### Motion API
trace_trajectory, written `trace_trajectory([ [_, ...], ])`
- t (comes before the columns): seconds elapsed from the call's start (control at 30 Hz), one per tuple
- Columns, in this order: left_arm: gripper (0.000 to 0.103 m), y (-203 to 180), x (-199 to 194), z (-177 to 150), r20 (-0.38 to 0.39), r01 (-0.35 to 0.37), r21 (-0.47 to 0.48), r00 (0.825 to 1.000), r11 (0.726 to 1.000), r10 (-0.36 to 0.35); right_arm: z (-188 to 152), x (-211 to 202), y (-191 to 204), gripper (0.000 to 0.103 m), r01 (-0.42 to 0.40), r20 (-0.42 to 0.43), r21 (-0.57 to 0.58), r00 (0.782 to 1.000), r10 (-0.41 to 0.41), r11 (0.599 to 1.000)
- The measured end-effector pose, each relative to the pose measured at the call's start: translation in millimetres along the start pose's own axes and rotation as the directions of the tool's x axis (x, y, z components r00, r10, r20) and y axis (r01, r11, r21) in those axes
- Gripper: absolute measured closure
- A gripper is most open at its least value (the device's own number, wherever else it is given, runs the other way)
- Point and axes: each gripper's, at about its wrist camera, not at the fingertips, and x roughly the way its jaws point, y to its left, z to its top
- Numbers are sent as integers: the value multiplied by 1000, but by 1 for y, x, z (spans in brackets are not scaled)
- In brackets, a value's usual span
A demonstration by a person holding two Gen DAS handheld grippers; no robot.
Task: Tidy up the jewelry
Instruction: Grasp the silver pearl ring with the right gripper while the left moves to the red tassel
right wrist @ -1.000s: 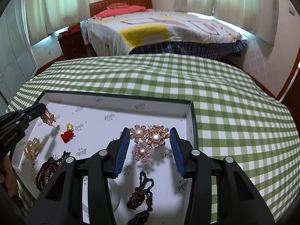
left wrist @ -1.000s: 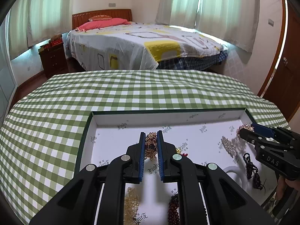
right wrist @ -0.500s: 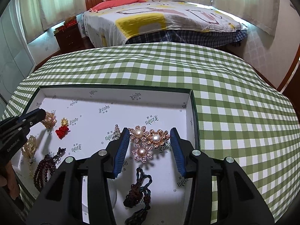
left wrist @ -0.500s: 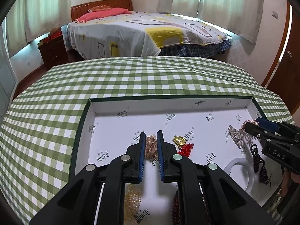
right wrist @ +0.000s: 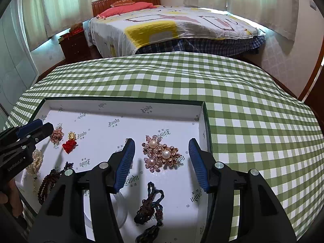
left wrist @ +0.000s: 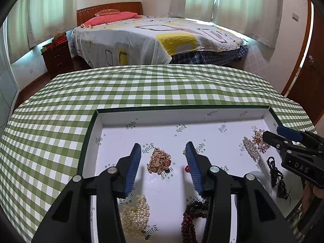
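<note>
Opening left gripper [left wrist: 163, 151] over gold chain [left wrist: 160, 161], near tray [left wrist: 92, 133] wall.

Green-and-white checked tablecloth [left wrist: 60, 131], white tray [left wrist: 182, 119], blue pads [left wrist: 132, 168]

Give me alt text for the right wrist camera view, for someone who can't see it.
The right gripper, jaws opening, hangs over a pearl flower brooch lying untouched between its fingers in a white-lined tray on a green checked tablecloth. A dark braided cord lies nearer; the left gripper enters at left.
</note>
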Motion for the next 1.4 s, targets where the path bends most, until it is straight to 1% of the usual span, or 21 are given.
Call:
trace_trajectory([
  [0.03,52,0,-1,0,4,1,0,1000,1000,-1,0,-1,0,49,0,4,1,1000,0,1000],
  [0.23,47,1,-6,0,25,12,-8,1000,1000,-11,-2,-5,0,47,1,22,4,1000,-1,1000],
  [0.5,46,-4,-28,-3,76,19,1,997,1000,-19,-4,-25,3,47,2,66,-1,998,-2,1000],
  [0.67,45,-6,-51,-8,115,19,-5,993,1000,-19,-7,-46,7,47,6,101,-11,995,-5,1000],
  [0.87,45,-8,-78,-19,139,32,-19,990,999,-29,-20,-75,8,47,10,128,-25,992,-6,1000],
  [1.07,45,-12,-96,-34,142,45,-16,989,999,-43,-36,-99,7,47,26,145,-59,989,-17,998],
  [1.4,45,-22,-113,-64,131,48,-3,990,999,-47,-69,-119,1,47,44,126,-92,992,-32,995],
])
